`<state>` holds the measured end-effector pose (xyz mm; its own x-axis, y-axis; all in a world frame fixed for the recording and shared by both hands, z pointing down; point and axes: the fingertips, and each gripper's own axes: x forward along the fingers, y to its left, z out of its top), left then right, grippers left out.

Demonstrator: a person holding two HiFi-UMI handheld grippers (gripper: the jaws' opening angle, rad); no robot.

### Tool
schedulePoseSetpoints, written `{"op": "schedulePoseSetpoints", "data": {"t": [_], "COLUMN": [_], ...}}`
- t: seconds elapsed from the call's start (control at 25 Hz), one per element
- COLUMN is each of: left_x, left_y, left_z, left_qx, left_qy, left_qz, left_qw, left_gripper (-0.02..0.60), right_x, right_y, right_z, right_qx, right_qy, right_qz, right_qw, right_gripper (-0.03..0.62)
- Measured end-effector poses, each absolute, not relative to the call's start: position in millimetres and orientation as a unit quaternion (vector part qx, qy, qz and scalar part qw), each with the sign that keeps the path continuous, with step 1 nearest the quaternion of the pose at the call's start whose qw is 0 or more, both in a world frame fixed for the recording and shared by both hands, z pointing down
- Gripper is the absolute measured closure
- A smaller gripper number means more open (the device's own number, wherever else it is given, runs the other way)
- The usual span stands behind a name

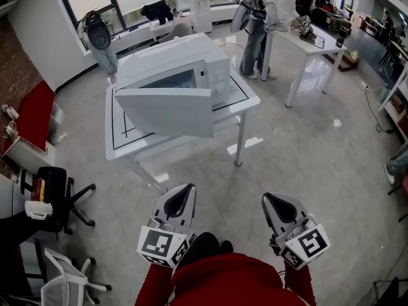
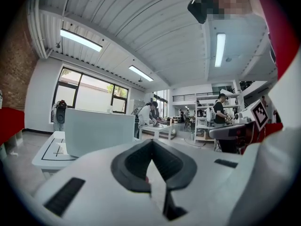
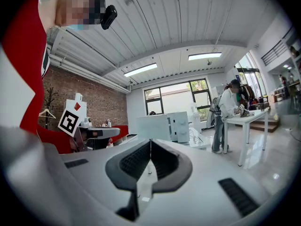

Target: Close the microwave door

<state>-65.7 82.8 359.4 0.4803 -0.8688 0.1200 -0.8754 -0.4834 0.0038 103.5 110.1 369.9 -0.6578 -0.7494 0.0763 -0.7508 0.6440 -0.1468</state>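
Observation:
A white microwave [image 1: 182, 69] stands on a white table [image 1: 124, 145] ahead of me, its door [image 1: 166, 110] swung wide open toward me. The door [image 2: 99, 132] fills the middle left of the left gripper view, and the microwave [image 3: 178, 126] with its door [image 3: 153, 127] shows small and far in the right gripper view. My left gripper [image 1: 186, 191] and right gripper [image 1: 269, 199] hang side by side low in the head view, well short of the table. Both point level, jaws together, with nothing between them.
A black office chair [image 1: 54, 190] and a white chair [image 1: 60, 279] stand at the left, beside red seating [image 1: 32, 110]. A person [image 1: 268, 14] works at a second white table [image 1: 309, 46] at the back right. Glossy floor lies between me and the microwave table.

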Motion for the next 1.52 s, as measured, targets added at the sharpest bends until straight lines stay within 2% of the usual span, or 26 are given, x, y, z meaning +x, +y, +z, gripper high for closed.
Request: {"op": "schedulePoseSetpoints", "data": {"t": [0.76,1.32,1.52], "left_x": [-53.1,-58.2,-58.4], "left_y": [57.5,-11.4,-44.3], "left_z": [359.2,375.6,381.0], "left_qx": [0.853,0.848,0.849], "left_qy": [-0.516,-0.522,-0.518], "left_qz": [0.058,0.067,0.081], "left_qw": [0.043,0.059,0.066], "left_gripper": [0.569,0.568,0.519], "right_x": [116.6,105.5,102.0], "right_y": [89.9,34.7,3.6], "right_z": [372.2,388.4,388.3], "right_qx": [0.414,0.41,0.412], "right_qy": [-0.905,-0.905,-0.902], "right_qz": [0.095,0.112,0.123], "right_qw": [0.002,0.024,0.027], "right_gripper": [0.579,0.58,0.58]}}
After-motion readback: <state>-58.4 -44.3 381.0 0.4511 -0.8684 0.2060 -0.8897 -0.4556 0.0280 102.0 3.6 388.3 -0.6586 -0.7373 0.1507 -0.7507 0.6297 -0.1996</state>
